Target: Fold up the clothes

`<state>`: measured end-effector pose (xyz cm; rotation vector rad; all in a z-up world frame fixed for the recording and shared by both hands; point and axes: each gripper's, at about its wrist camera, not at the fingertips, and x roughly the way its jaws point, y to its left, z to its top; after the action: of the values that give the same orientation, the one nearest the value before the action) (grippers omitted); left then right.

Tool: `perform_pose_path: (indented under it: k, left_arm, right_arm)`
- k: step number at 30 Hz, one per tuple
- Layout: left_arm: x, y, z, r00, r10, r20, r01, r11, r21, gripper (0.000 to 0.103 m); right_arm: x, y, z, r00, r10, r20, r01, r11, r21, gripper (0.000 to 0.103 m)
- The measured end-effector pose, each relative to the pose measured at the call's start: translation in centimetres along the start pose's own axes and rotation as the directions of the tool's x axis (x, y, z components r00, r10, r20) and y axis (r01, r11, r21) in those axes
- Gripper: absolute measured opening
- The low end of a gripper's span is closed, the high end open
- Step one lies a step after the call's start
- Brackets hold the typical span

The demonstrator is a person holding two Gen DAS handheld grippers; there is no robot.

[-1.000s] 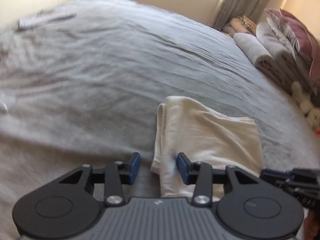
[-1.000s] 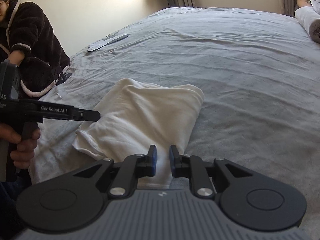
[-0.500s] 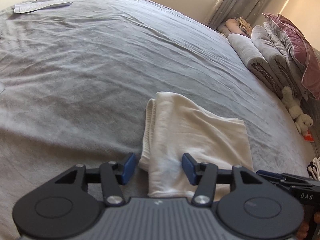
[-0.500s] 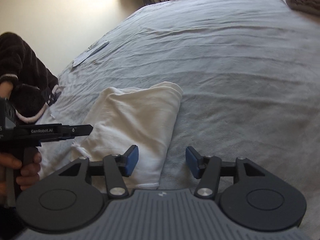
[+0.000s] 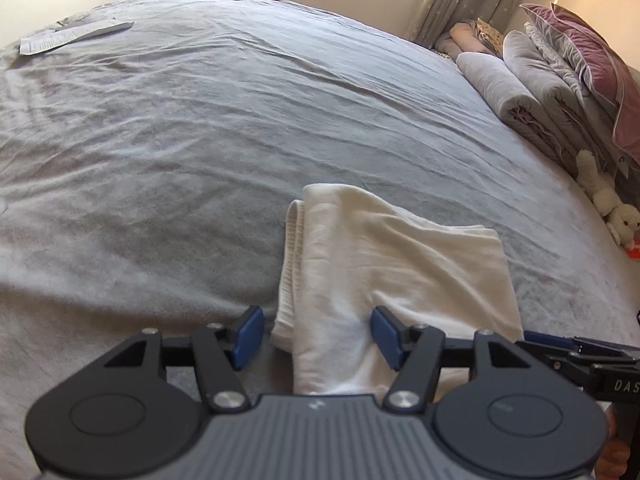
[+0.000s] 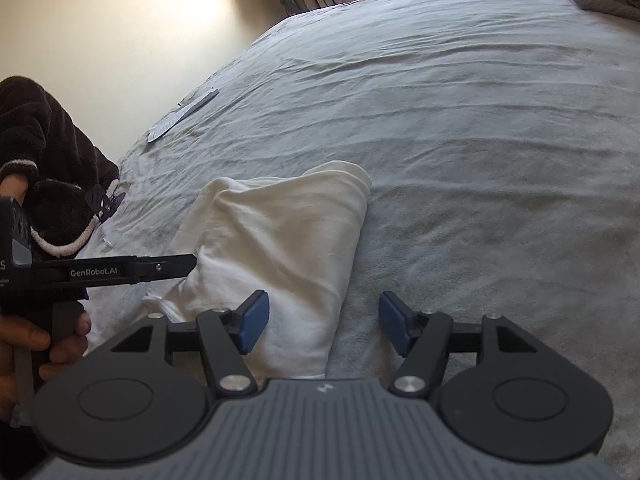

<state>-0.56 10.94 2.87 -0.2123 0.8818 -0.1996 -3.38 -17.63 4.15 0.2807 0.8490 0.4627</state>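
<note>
A folded white garment (image 5: 384,264) lies on the grey bed cover (image 5: 200,120); it also shows in the right wrist view (image 6: 280,236). My left gripper (image 5: 316,336) is open, its blue pads on either side of the garment's near left corner, above the cloth. My right gripper (image 6: 324,326) is open and empty over the garment's near right edge. The left gripper's fingers (image 6: 160,268) show from the side at the garment's left edge. The right gripper's tip (image 5: 560,350) shows at the lower right of the left wrist view.
Folded grey blankets (image 5: 520,84) and pink pillows (image 5: 592,60) are stacked at the bed's right end, with a plush toy (image 5: 612,204) below them. A strip of paper (image 5: 68,36) lies at the far left. A person's dark fleece sleeve (image 6: 48,168) is at the left.
My right gripper has opened, letting go of the garment's near edge. My left gripper has opened wider. Both have drawn back slightly; the garment lies still.
</note>
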Motion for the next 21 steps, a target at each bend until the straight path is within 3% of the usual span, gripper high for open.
perform_pose_path:
  k: [8, 9, 10, 11, 13, 16, 21]
  left_arm:
    - [0.3, -0.5, -0.3, 0.999, 0.024, 0.025, -0.024, 1.000, 0.001, 0.062]
    - [0.2, -0.6, -0.3, 0.999, 0.027, 0.031, -0.028, 1.000, 0.002, 0.060]
    - [0.2, -0.7, -0.4, 0.999, 0.021, 0.034, -0.021, 1.000, 0.007, 0.050]
    - [0.2, -0.7, -0.4, 0.999, 0.015, 0.037, -0.015, 1.000, 0.003, 0.041]
    - [0.1, -0.6, -0.3, 0.999, 0.001, 0.041, -0.001, 1.000, -0.009, 0.030]
    - [-0.3, -0.5, -0.3, 0.998, -0.027, 0.050, 0.029, 0.999, -0.030, 0.023]
    - [-2.0, -1.0, -0.3, 0.987, -0.135, 0.085, 0.141, 0.988, -0.067, 0.020]
  right_arm:
    - [1.0, 0.8, -0.6, 0.999, -0.023, 0.044, 0.026, 0.998, -0.054, 0.071]
    - [1.2, 0.9, -0.7, 0.998, -0.026, 0.054, 0.029, 0.998, -0.064, 0.072]
    - [1.3, 1.1, -0.8, 0.998, -0.029, 0.064, 0.034, 0.997, -0.075, 0.071]
    - [1.5, 1.4, -0.8, 0.997, -0.035, 0.071, 0.041, 0.995, -0.092, 0.069]
    - [1.7, 1.8, -0.9, 0.996, -0.032, 0.079, 0.041, 0.993, -0.109, 0.038]
    - [1.5, 1.9, -0.6, 0.995, -0.038, 0.093, 0.048, 0.993, -0.104, 0.022]
    - [-1.7, 2.1, 0.8, 0.990, -0.041, 0.137, 0.058, 0.991, -0.124, 0.017]
